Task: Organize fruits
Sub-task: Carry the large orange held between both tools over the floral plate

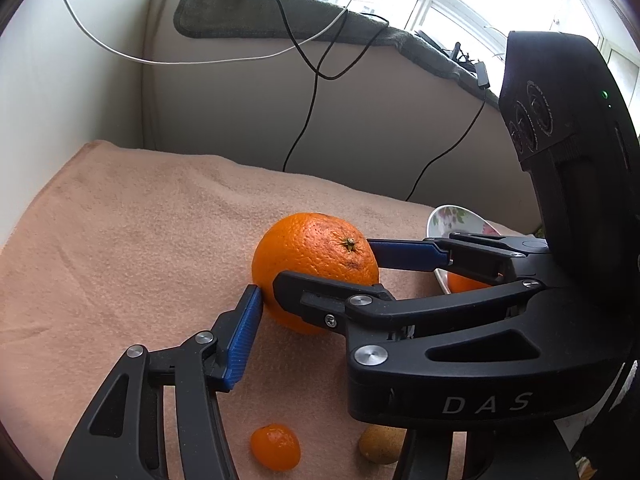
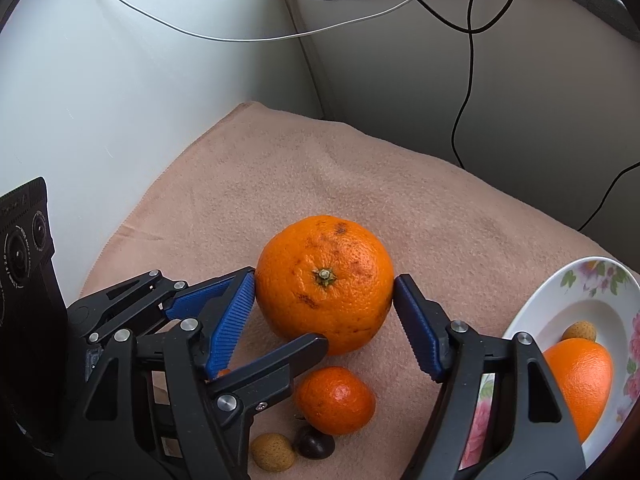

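Note:
A big orange [image 1: 312, 264] [image 2: 324, 284] sits on a pink towel [image 1: 132, 232] [image 2: 320, 172]. My right gripper [image 2: 325, 290] has its blue pads on both sides of it, touching or nearly touching. My left gripper [image 1: 316, 276] reaches in from the left, and its pads also flank the orange. A small mandarin [image 1: 275, 446] [image 2: 335, 400], a tan longan [image 1: 382, 444] [image 2: 273, 452] and a dark round fruit [image 2: 314, 442] lie in front of the big orange. A floral plate [image 2: 592, 300] [image 1: 456, 220] at the right holds another orange [image 2: 580, 380] and a tan fruit [image 2: 579, 331].
White and grey walls stand behind the towel at the left and back. Black and white cables [image 2: 464, 112] hang down the back wall. A dark mat [image 1: 280, 20] covers the window ledge above.

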Demonstrator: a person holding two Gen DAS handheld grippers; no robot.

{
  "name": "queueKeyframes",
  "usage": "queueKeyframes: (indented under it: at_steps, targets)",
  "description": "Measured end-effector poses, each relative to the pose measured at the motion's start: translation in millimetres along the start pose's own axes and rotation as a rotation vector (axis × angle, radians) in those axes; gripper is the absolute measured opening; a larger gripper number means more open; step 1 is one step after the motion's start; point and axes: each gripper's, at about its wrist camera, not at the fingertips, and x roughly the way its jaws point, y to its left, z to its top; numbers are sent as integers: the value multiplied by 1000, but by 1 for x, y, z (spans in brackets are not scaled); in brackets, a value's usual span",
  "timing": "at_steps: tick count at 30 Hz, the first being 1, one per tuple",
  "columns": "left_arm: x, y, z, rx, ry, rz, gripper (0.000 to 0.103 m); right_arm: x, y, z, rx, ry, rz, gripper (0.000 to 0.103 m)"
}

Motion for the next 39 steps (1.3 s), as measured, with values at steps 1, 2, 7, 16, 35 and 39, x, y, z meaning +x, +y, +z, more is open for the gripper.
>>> queueKeyframes:
  at_steps: [1,2,7,16,35,39]
  targets:
    - [-1,-1,1,4,-4,1,53,-2,0,0,0,-5,2,74]
    - [-3,-2,1,8,-9,2,53,-5,0,0,1,-10,3,74]
    - [-15,-10,5,27,-38,8,53,-21,0,-1,5,-43,13,74]
    - [-38,-35,8,71,-87,4,53,-58,-5,-7,17,-108,12,74]
    - [-28,-119,14,175,-92,-75,53,-129,-69,-38,107,-197,-44,74]
    - [-20,-137,14,199,-81,-95,53,-140,-86,-47,133,-207,-61,74]
